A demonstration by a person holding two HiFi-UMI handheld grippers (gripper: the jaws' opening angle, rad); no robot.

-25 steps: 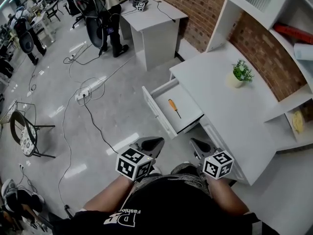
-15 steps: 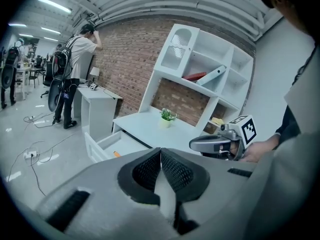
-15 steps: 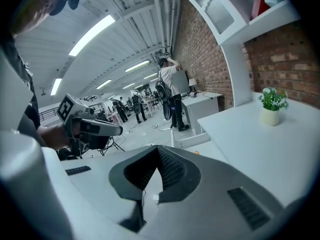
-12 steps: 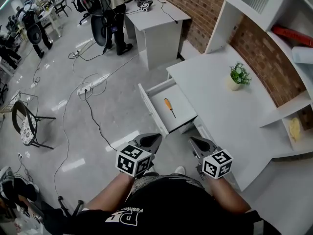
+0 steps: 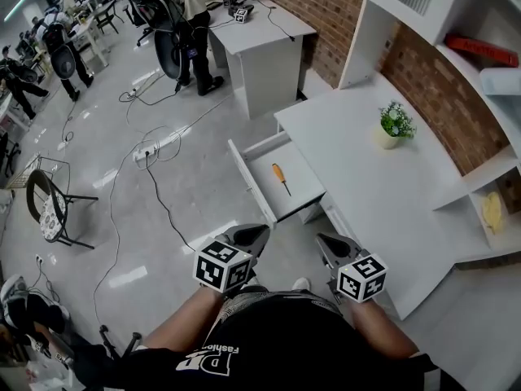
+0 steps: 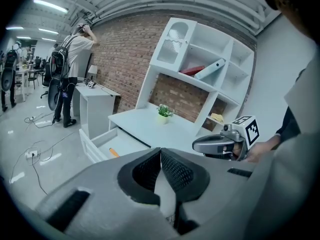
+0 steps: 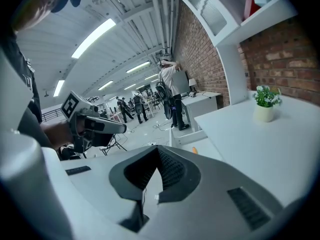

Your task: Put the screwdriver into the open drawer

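Drifting up and to the left in the head view since the earlier frame, the orange-handled screwdriver (image 5: 281, 178) and its drawer (image 5: 243, 172) are now showing a little farther from the person, who seems to be stepping back. The screwdriver is lying flat on the drawer's floor, near the middle, touching neither wall, so the placing itself is looking finished and what is under way reads as a retreat.

The drawer is standing pulled out from the white desk (image 5: 366, 202), with a small potted plant (image 5: 392, 124) sitting well apart on the desktop.

Both claws are being held close to the person's body, well apart from the drawer. The left gripper (image 6: 160, 153) is showing its ribbed pads pressed together with nothing between them, and the right gripper (image 7: 159, 153) is likewise closed and empty.

Doing this step well probably means keeping both claws closed and tucked in while backing off, so that neither is clipping the drawer's protruding front panel and jolting the tool. Cables (image 5: 155, 149) are trailing over the floor to the left, so the feet are needing care too.
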